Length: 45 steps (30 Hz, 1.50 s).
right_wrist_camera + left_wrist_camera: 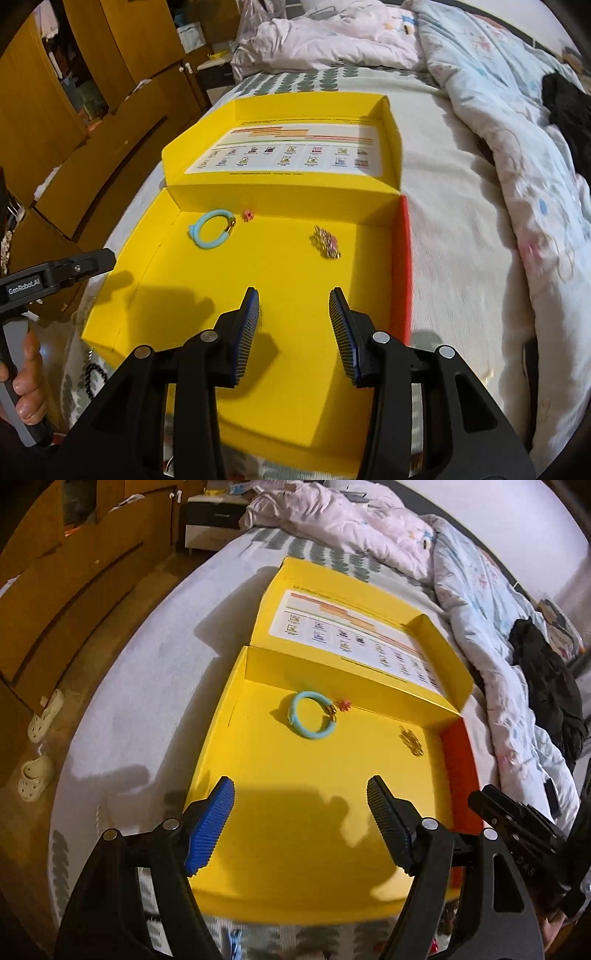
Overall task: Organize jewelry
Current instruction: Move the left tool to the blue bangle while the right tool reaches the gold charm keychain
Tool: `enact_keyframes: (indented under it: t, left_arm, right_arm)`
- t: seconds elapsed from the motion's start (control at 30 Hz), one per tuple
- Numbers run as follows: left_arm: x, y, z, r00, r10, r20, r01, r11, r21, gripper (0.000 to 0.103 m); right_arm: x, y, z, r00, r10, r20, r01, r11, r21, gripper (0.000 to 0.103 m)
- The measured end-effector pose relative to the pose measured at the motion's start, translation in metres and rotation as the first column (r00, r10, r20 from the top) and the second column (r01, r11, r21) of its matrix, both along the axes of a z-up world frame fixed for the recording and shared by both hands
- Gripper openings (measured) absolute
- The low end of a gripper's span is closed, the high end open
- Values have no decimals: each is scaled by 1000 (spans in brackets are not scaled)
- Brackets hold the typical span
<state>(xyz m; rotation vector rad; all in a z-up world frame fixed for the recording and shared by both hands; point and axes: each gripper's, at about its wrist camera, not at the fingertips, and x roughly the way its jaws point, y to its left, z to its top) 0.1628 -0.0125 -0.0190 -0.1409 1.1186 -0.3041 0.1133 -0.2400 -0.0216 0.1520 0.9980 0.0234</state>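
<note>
An open yellow box (pixel 295 834) (pixel 207 280) lies on the bed. Inside at the back lie a light blue bracelet (pixel 312 716) (pixel 209 229) with a gold clasp, a small pink charm (pixel 345 705) (pixel 247 215), and a gold chain piece (pixel 412 740) (pixel 327 242) nearer the red wall. My left gripper (pixel 301 799) is open and empty above the box's near half. My right gripper (pixel 293 299) is open and empty, short of the gold chain piece. A black bead bracelet (pixel 92 376) lies on the bed left of the box.
The box lid (pixel 354 627) (pixel 291 151) stands open at the back. Rumpled quilts (pixel 480 602) (pixel 498 122) and a black garment (pixel 546 686) lie to the right. Wooden cabinets (pixel 62 590) and slippers (pixel 44 716) are on the left.
</note>
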Motion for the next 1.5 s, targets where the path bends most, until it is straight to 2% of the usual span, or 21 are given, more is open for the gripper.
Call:
enact_keyframes:
  t: [0.37, 0.83, 1.07, 1.37, 1.5]
  left_arm:
    - [41, -31, -29, 999, -42, -31, 44, 997, 69, 74]
    - [68, -33, -51, 996, -39, -77, 46, 995, 88, 74]
    - [76, -37, -65, 994, -34, -106, 45, 993, 106, 74]
    - [84, -39, -68, 997, -13, -72, 25, 985, 169, 74]
    - [85, -42, -69, 999, -11, -53, 22, 978, 209, 68]
  right_arm:
    - [55, 2, -35, 997, 41, -62, -44, 998, -37, 44]
    - [87, -5, -66, 992, 35, -118, -44, 996, -80, 44]
    - [101, -2, -70, 989, 42, -141, -59, 992, -115, 44]
    - [116, -6, -82, 986, 33, -166, -56, 990, -131, 44]
    - [120, -9, -88, 983, 20, -184, -47, 988, -145, 44]
